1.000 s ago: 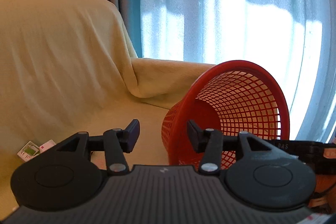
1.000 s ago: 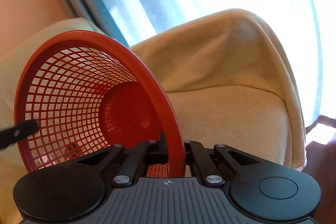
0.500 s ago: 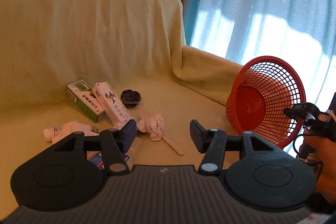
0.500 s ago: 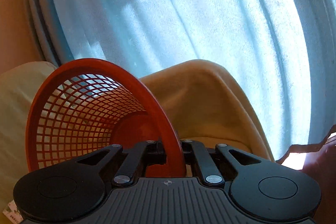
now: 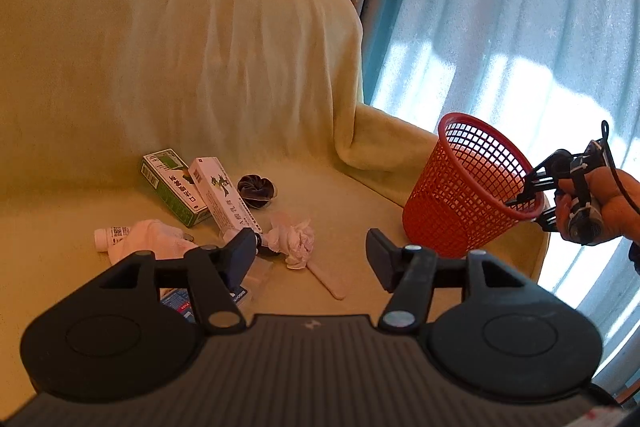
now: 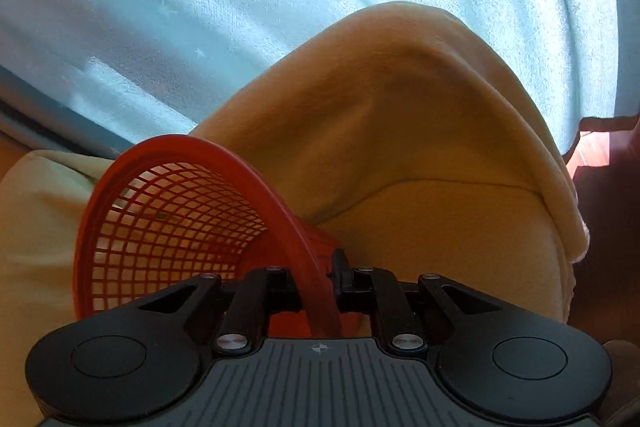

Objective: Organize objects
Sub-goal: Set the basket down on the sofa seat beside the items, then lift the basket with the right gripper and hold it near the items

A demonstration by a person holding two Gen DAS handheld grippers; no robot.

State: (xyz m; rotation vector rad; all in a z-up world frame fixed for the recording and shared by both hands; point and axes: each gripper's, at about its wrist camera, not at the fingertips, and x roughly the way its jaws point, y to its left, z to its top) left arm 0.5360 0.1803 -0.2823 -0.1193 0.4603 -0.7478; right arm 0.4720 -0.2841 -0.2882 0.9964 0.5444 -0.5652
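Right gripper [image 6: 316, 291] straddles the near rim of the red mesh basket [image 6: 176, 227]; jaws narrow and opening, rim between the pads, a slight gap showing on the right pad side, contact on the left pad not clear. From the left wrist view the same gripper [image 5: 528, 207] sits at the basket's [image 5: 468, 195] rim, a hand [image 5: 600, 211] behind it. Basket stands upright on the sofa seat [image 5: 352, 211], at the seat's right end, beside the covered armrest [image 5: 384, 139].

Left gripper [image 5: 310, 251] hovers over the seat's front part, jaws at middling width and opening, nothing between them. Basket lies ahead and right of it, apart.

Loose items lie on the seat left of centre, ahead of the left finger:
- green box [image 5: 168, 187], flat, near the backrest [image 5: 180, 47]
- white box [image 5: 222, 195], touching the green one on its right
- white cloth [image 5: 156, 237] beside a small white bottle [image 5: 110, 235]
- crumpled tissue [image 5: 294, 237]
- dark scrunchie [image 5: 256, 189], just right of the white box
- pale flat stick [image 5: 328, 279], nearest the left gripper's gap
- blue packet [image 5: 180, 301], partly hidden under the left finger
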